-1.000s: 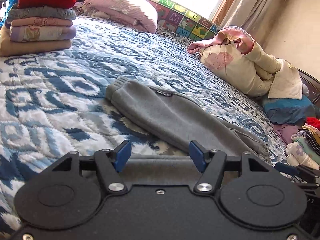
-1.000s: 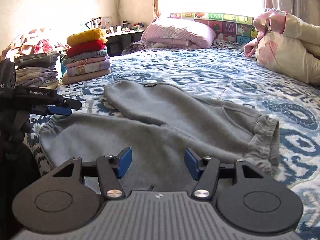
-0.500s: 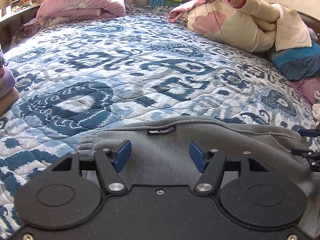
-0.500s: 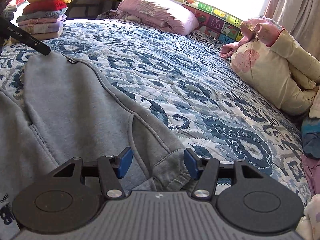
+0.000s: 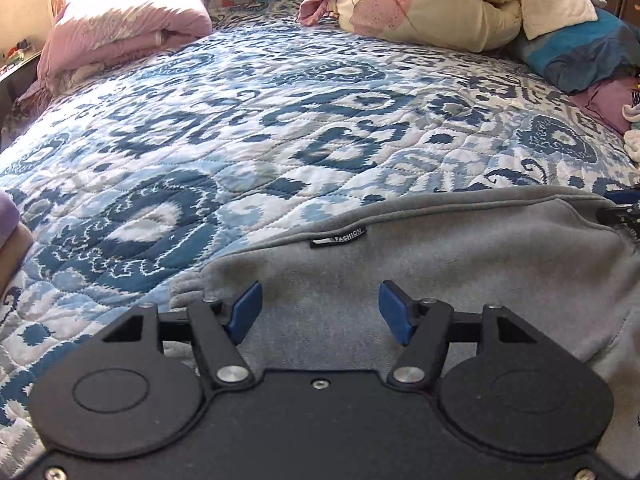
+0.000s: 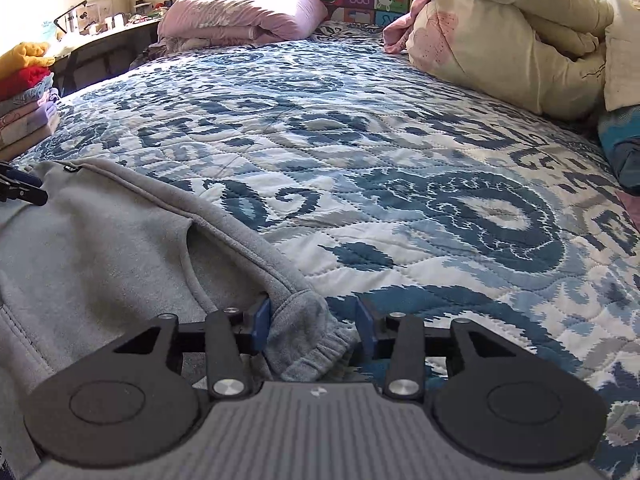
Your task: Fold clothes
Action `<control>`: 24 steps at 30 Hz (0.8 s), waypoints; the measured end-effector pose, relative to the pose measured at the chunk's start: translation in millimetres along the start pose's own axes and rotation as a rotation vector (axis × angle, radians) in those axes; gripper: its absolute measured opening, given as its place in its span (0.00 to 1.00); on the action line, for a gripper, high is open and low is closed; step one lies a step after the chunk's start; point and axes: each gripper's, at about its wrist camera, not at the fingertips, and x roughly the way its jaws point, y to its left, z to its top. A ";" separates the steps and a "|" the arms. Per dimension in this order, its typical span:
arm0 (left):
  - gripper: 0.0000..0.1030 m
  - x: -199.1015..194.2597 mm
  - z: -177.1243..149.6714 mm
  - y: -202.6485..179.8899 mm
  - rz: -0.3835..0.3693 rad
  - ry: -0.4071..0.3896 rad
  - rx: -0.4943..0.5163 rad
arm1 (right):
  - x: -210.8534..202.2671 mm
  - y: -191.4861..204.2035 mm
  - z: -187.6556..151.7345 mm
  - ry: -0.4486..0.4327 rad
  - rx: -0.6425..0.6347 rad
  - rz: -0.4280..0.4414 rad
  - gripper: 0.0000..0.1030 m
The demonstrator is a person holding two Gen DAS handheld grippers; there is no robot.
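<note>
On the quilt [image 5: 280, 128] | grey sweatpants [image 5: 440, 264] | left gripper [image 5: 320, 312] apart | right gripper [image 6: 312, 326] straddling cuff [image 6: 308, 340], unclamped

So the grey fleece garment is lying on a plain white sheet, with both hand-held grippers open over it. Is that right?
Not quite. The grey fleece garment lies on a blue-and-white patterned quilt, not a plain white sheet; the right wrist view shows it. Both the left hand-held gripper and the right hand-held gripper are open.
</note>
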 end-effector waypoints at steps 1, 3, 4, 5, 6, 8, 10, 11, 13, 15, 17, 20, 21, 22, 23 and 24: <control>0.62 -3.1 0.8 -4.5 -0.022 -0.016 0.004 | 0.4 3.9 1.0 0.003 -0.006 0.003 0.43; 0.62 -9.4 2.4 -13.5 -0.066 -0.049 0.012 | 1.1 11.6 2.9 0.010 -0.019 0.009 0.42; 0.62 -11.3 3.2 -18.0 -0.086 -0.062 0.017 | 1.4 15.4 3.8 0.013 -0.026 0.011 0.41; 0.62 -9.3 4.1 -22.2 -0.101 -0.065 0.020 | 1.8 19.3 4.8 0.017 -0.032 0.014 0.41; 0.62 -5.2 4.7 -26.1 -0.121 -0.062 0.016 | 2.1 23.1 5.7 0.020 -0.039 0.017 0.42; 0.62 3.0 5.8 -34.1 -0.160 -0.054 0.009 | 2.8 30.8 7.6 0.027 -0.052 0.023 0.31; 0.62 14.1 6.1 -44.4 -0.182 -0.036 0.013 | 3.6 38.5 9.5 0.033 -0.064 0.028 0.15; 0.62 20.8 5.5 -50.2 -0.192 -0.015 0.018 | 3.9 42.4 10.5 0.037 -0.071 0.031 0.15; 0.64 29.7 1.0 -53.7 -0.176 0.030 0.032 | 4.6 50.1 12.4 0.043 -0.084 0.037 0.15; 0.64 37.5 -1.9 -51.1 -0.154 0.074 0.037 | 5.3 57.8 14.3 0.050 -0.097 0.043 0.10; 0.63 26.9 -1.7 -33.6 -0.172 0.076 -0.034 | 6.0 65.5 16.2 0.057 -0.110 0.048 0.10; 0.61 0.2 -4.1 -0.5 -0.137 -0.023 -0.062 | 7.1 77.0 19.1 0.067 -0.129 0.057 0.05; 0.61 -5.8 -5.4 13.2 -0.130 -0.049 -0.092 | 3.1 64.3 23.2 0.064 -0.147 0.042 0.06; 0.61 -3.0 -9.1 27.4 -0.094 -0.022 -0.135 | -5.9 48.5 25.7 0.053 -0.148 0.031 0.13; 0.60 6.7 -13.7 38.4 -0.002 0.053 -0.158 | -15.8 41.6 23.5 0.035 -0.116 0.044 0.14; 0.47 9.8 -15.7 40.5 0.037 0.086 -0.155 | -23.5 34.6 19.4 0.027 -0.097 0.040 0.19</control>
